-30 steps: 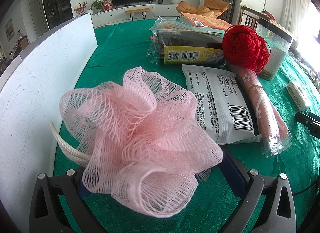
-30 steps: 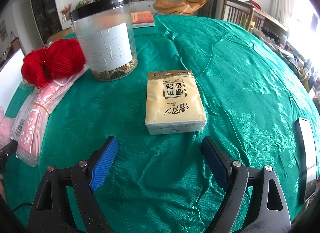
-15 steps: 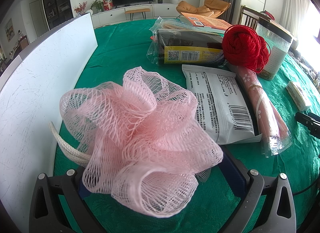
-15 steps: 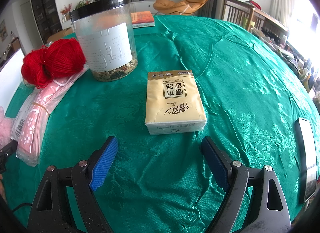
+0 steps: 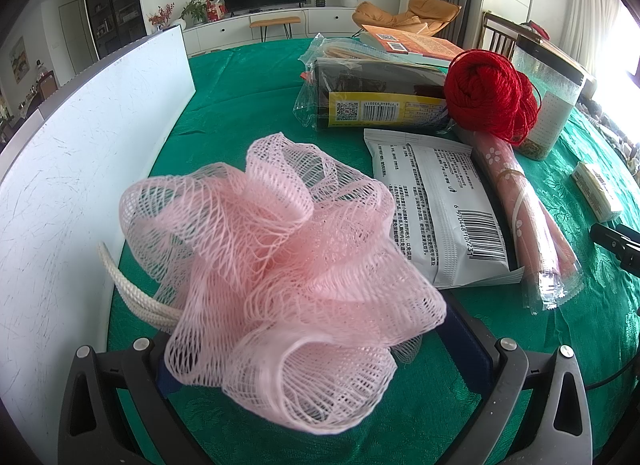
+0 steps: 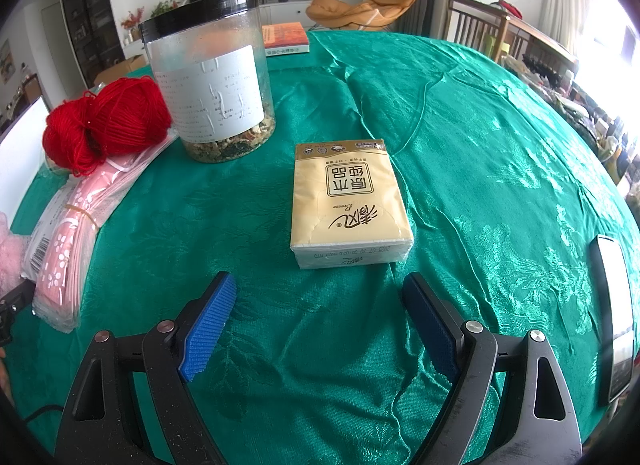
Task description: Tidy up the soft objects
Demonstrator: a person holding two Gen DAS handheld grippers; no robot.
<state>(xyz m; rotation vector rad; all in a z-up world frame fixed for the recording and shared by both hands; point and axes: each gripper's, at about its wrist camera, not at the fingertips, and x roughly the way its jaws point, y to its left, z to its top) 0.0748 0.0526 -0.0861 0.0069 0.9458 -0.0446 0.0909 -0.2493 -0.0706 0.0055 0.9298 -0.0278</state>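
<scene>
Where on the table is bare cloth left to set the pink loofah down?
Bare cloth spreads right of the tissue pack, up to the phone. Another strip runs between the white board and the snack bags. Crowded: yarn, jar and packets touch or overlap.

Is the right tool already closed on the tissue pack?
No: the right tool is open, its blue pads apart and short of the tissue pack, which lies untouched on the green tablecloth.

Left gripper point(image 5: 320, 349) pads mostly hidden behind pink mesh pouf point(image 5: 276, 265).
</scene>
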